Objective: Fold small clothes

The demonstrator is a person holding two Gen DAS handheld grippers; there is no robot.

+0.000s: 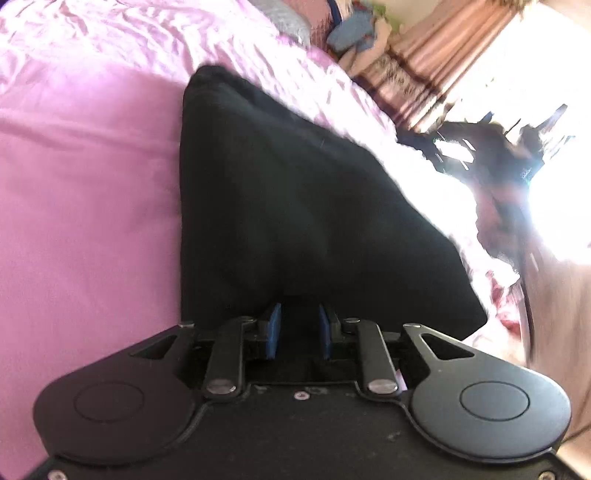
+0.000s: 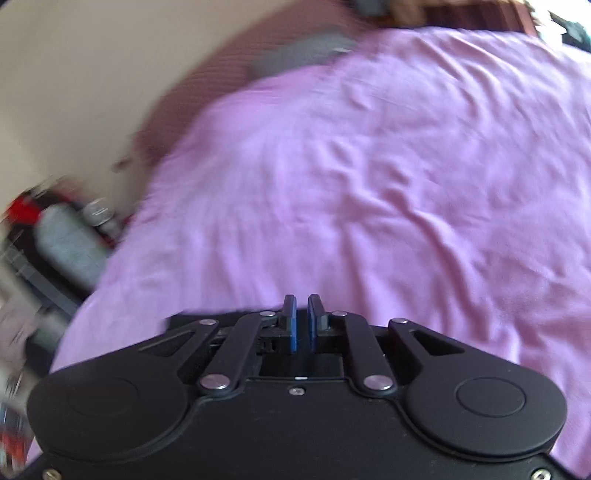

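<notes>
Black cloth fills the near ground of the left wrist view: the left gripper [image 1: 300, 330] has its blue-padded fingers [image 1: 274, 330] drawn partway in, with a modest gap between them, and the dark garment [image 1: 295, 192] runs into that gap. The fabric seems to be pinched there, though black cloth against black hardware hides the actual contact, so I cannot tell for sure. From the fingers the garment fans out in a broad wedge, its left edge straight and its far corner lying on the pink bedsheet [image 1: 81, 184]. That spread suggests an edge is being held taut so a fold comes out flat and square.

In the right wrist view, the right gripper [image 2: 303, 323] has its fingers [image 2: 291, 325] nearly closed, with only a thin slit between the pads. No cloth shows between them; a dark strip at the body's left edge may be the garment, but blur prevents a firm reading. This gripper hovers over bare, wrinkled sheet, probably free to smooth or take a second corner.

Farther off in the left view, a heap of other clothes [image 1: 354, 33] sits at the head of the bed, likely waiting their turn, with a striped curtain [image 1: 436, 62] and glaring window beyond. Motion blur softens both views.
</notes>
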